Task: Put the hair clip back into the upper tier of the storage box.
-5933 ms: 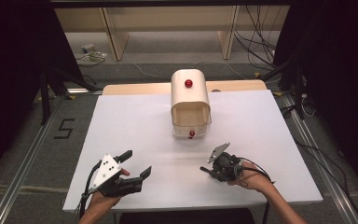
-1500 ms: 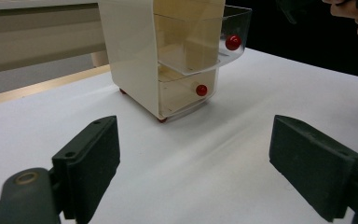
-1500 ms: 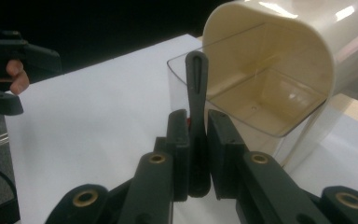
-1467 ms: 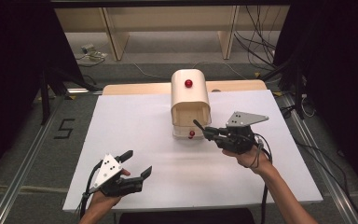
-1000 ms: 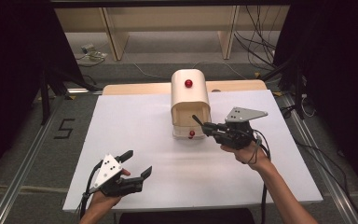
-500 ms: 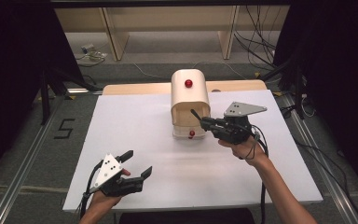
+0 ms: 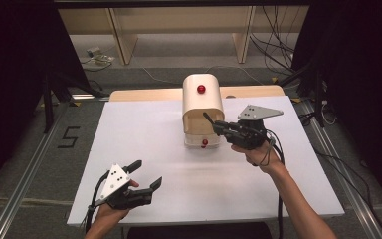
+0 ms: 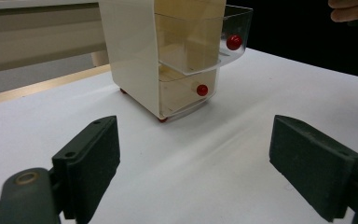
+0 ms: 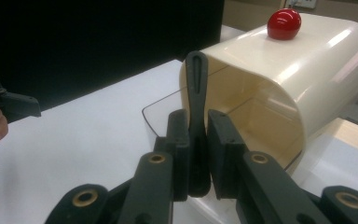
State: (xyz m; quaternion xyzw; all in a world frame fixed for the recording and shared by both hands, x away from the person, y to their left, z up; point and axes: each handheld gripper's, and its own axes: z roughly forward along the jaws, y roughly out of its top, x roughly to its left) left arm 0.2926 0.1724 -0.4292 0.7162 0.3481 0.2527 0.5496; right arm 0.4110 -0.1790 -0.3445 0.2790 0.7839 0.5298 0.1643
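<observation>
Surroundings: dark room, wooden shelving behind, white table (image 7: 144,134) in the middle, a "5" marked on the grey floor at left.
Drawer unit (image 7: 203,102): cream plastic shell with rounded top and a red knob (image 7: 201,89) on it; stands upright at the far middle of the table.
Drawers: two clear ones, each with a red knob; upper drawer (image 8: 200,39) pulled out, lower drawer (image 8: 186,91) nearly flush.
Held thing: slim black utensil (image 9: 197,98), flat and narrow with a slot along its blade; kind not tellable.
Utensil, place: clamped between the pads of the right gripper (image 7: 229,129), just beside the unit's front right, above the open upper drawer.
Utensil, long axis: in line with the jaws, tip up and away from the hand; from above, tip (image 7: 206,116) slanted toward the unit.
Right gripper, jaws: closed tight on the utensil's lower end.
Left gripper (image 7: 144,177): low at the table's near left corner, well apart from the unit; jaws spread wide, nothing between them.
High view extra: both forearms, whole table layout, grey three-cornered plate (image 7: 258,112) on the right gripper.
Left gripper view extra: how far the upper drawer sticks out, see-through walls, both front knobs.
Right gripper view extra: slot in the utensil, pads pressed on it, shell's hollow inside.
</observation>
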